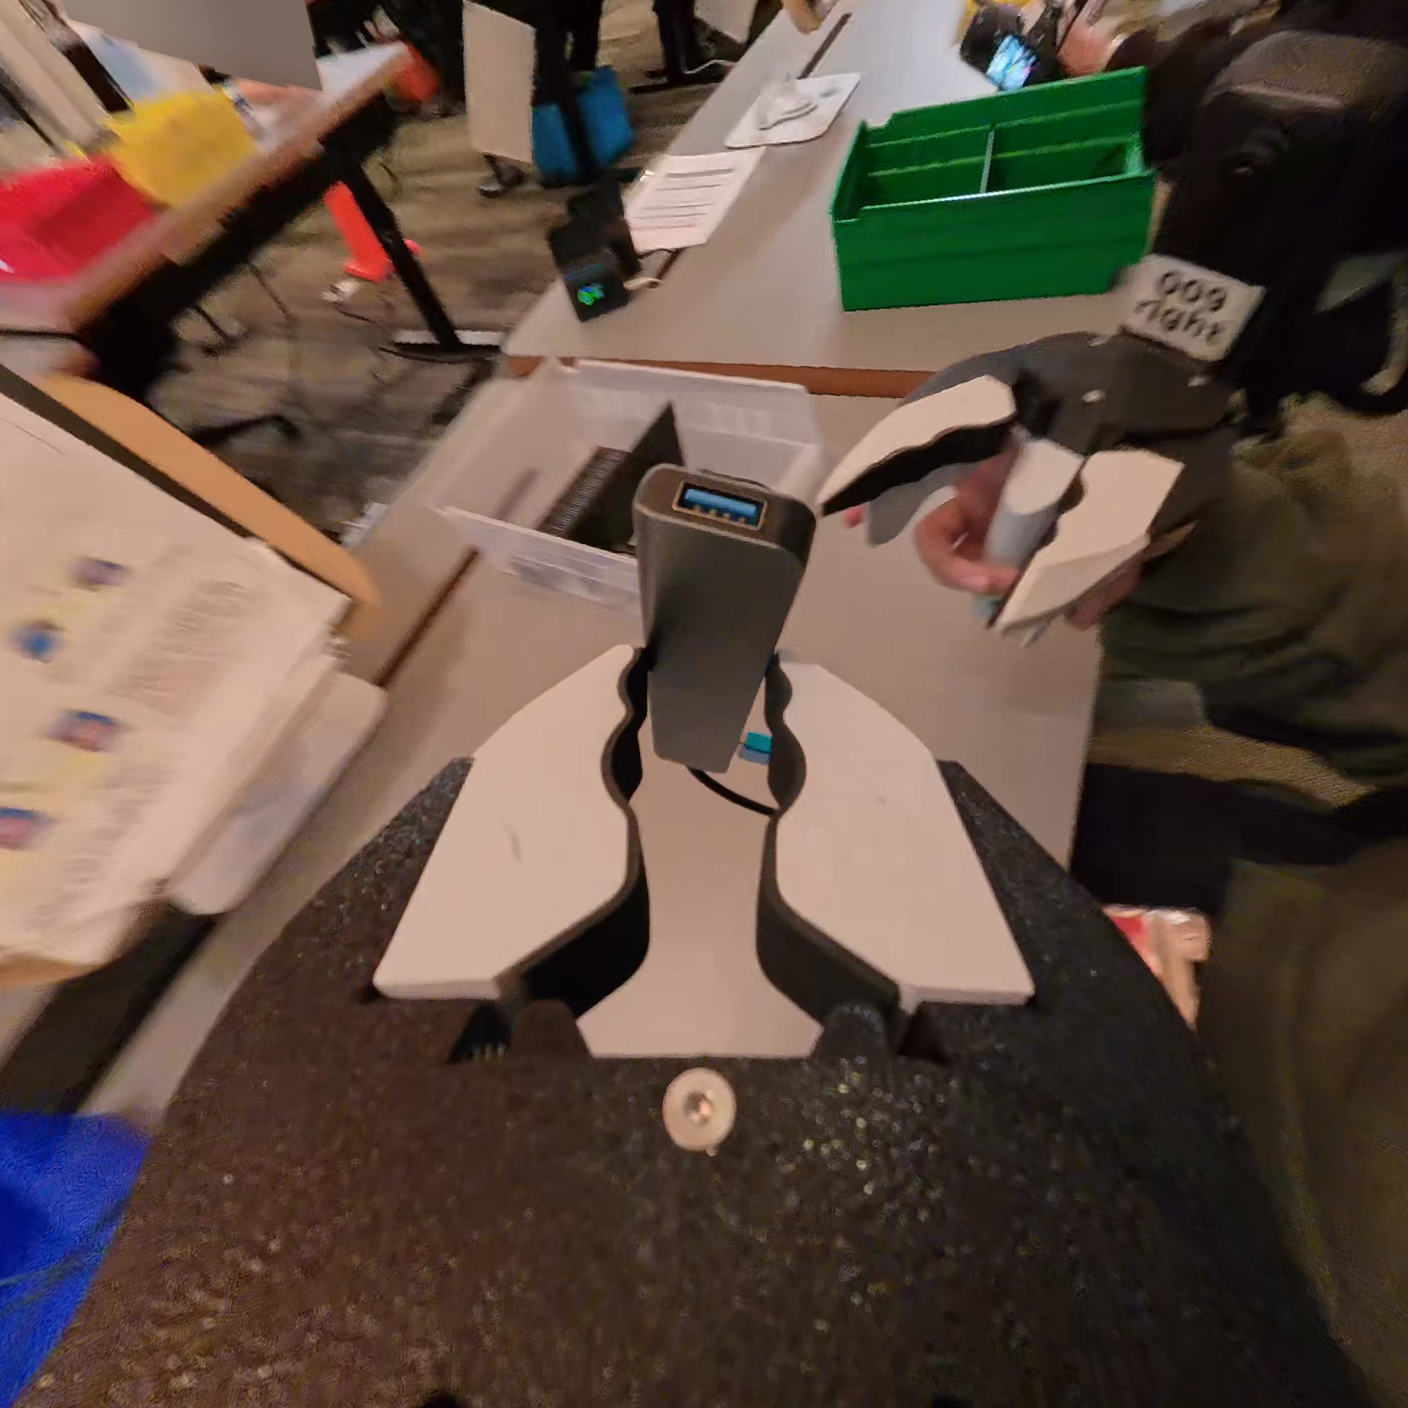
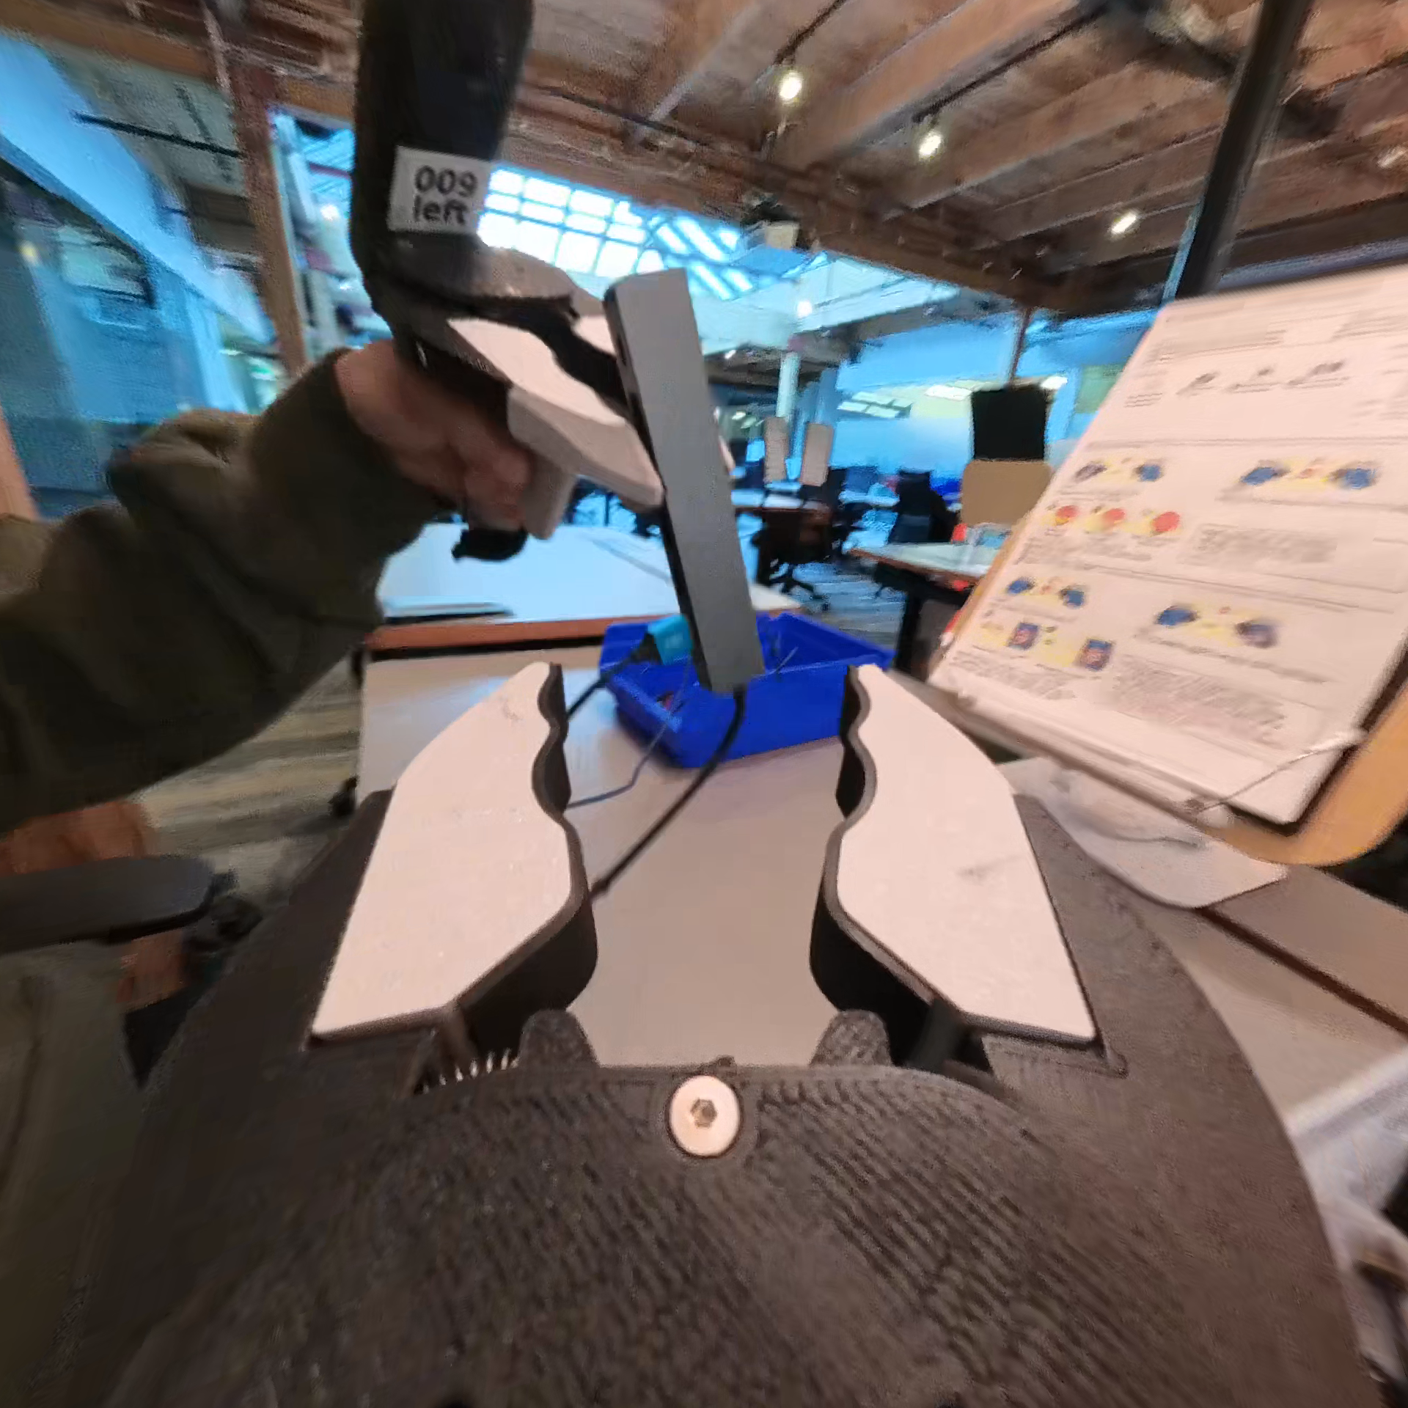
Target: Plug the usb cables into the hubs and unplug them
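Left gripper (image 1: 705,686) fingers clench the slim grey metal hub (image 1: 716,602), long axis toward twelve o'clock; right gripper (image 2: 705,731) fingers spread, empty, at two o'clock

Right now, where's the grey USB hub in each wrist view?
Left wrist view: USB hub at centre, clamped upright in the left tongs, blue port facing the camera.
Right wrist view: upper centre, seen edge-on, tilted.
Shared landmark: the hub's black cable, trailing from its lower end.
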A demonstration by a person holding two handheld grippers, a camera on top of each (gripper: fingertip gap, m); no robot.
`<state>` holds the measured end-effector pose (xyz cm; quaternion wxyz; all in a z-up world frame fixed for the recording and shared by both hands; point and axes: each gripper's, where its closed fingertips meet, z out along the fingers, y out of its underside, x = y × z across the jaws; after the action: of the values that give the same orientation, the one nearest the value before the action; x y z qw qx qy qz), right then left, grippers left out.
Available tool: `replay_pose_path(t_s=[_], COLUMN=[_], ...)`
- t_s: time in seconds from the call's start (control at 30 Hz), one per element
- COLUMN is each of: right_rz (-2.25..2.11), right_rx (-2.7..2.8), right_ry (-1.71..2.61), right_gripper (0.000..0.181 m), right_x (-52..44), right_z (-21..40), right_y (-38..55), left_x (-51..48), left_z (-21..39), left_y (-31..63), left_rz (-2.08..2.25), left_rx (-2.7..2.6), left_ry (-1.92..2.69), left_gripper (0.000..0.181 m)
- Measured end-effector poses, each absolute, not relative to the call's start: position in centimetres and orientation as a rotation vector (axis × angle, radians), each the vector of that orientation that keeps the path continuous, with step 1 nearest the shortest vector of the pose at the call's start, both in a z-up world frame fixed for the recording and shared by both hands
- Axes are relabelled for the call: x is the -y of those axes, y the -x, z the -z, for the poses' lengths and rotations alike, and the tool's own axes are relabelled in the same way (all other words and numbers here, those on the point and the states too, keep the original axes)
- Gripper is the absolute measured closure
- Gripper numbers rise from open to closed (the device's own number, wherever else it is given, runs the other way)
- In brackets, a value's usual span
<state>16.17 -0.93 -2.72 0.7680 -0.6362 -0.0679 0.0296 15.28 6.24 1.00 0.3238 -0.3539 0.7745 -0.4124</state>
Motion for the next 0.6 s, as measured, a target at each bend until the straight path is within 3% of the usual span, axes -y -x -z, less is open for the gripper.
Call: replay_pose_path(t_s=[0.13, 0.23, 0.33, 0.5, 0.6], right_rz=[-0.085, -0.067, -0.097, -0.183, -0.147], right_rx=[0.186, 0.244, 0.279, 0.363, 0.386], right_ry=[1.504, 1.557, 1.597, 1.613, 1.678], right_gripper=[0.107, 0.116, 0.121, 0.152, 0.152], right_x=[-2.1, -3.3, -4.0, -4.7, -5.2], right_z=[7.1, 9.1, 10.8, 12.7, 13.6], right_y=[-15.5, -14.7, -14.2, -12.8, -12.6], left_x=[-4.2, -3.4, -3.0, -2.8, -3.4], left_z=[5.5, 8.2, 9.0, 9.2, 9.9], left_y=[-15.8, -15.5, -14.9, -13.8, -13.4], left_rz=[1.209, 1.255, 1.333, 1.509, 1.533], left_rx=[-2.035, -2.032, -2.012, -1.959, -1.942], left_ry=[1.046, 1.067, 1.032, 0.955, 0.939], left_gripper=[0.153, 0.153, 0.153, 0.153, 0.153])
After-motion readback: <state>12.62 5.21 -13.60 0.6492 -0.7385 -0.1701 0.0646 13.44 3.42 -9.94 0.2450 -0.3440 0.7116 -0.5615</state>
